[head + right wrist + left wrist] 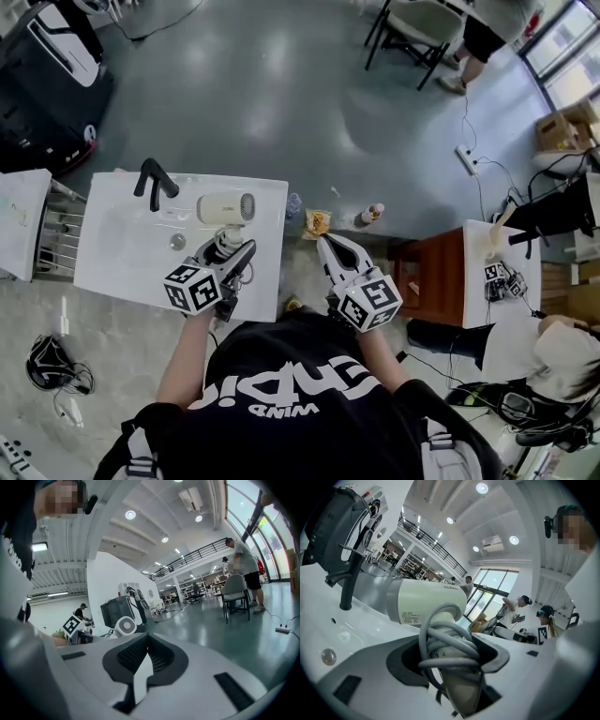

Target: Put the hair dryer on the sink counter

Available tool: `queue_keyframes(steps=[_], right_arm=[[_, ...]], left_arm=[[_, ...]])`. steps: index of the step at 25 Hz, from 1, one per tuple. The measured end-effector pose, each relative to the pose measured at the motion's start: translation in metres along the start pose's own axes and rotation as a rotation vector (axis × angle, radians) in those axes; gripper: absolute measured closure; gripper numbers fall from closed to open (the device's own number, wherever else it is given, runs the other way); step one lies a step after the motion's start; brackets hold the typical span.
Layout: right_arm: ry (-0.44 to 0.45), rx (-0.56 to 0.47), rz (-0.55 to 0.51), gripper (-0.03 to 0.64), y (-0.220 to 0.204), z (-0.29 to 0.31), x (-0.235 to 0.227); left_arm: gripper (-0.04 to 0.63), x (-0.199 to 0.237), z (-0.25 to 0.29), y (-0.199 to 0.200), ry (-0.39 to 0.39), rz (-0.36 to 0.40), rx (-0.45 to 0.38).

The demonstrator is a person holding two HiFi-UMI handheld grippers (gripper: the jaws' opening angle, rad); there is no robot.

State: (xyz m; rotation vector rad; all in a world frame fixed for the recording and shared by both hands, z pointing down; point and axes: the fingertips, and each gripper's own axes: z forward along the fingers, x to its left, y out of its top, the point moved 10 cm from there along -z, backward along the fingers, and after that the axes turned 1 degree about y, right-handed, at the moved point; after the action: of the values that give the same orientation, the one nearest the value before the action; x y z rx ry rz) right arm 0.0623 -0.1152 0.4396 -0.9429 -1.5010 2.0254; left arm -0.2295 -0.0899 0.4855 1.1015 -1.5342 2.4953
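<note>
The cream hair dryer (225, 207) hovers over the right part of the white sink counter (112, 262), its barrel lying sideways. My left gripper (234, 251) is shut on its handle, which has the grey cord (446, 645) wound round it. In the left gripper view the hair dryer (423, 604) fills the middle, with the left gripper (451, 654) clamped round the wrapped handle. The black faucet (153, 179) stands at the counter's far side, left of the dryer. My right gripper (334, 247) is shut and empty, off the counter's right edge, and the right gripper (145, 641) points across the open hall.
The basin drain (177, 242) lies just left of the dryer. A snack bag (317, 223) and a bottle (371, 214) sit on the floor beyond the counter's right end. A wooden table (436, 281) stands to the right, a white rack (23, 220) to the left.
</note>
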Motion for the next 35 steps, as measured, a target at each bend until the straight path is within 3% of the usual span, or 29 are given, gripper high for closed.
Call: queue_keyframes(steps=[11, 35], right_arm=[[-0.014, -0.003, 0.008, 0.603, -0.002, -0.005, -0.002], [-0.036, 0.002, 0.017, 0.603, -0.01, -0.031, -0.002]], left_arm=[[0.302, 0.026, 0.031, -0.017, 0.037, -0.015, 0.074], [0.302, 0.046, 0.099, -0.054, 0.113, 0.037, 0.255]])
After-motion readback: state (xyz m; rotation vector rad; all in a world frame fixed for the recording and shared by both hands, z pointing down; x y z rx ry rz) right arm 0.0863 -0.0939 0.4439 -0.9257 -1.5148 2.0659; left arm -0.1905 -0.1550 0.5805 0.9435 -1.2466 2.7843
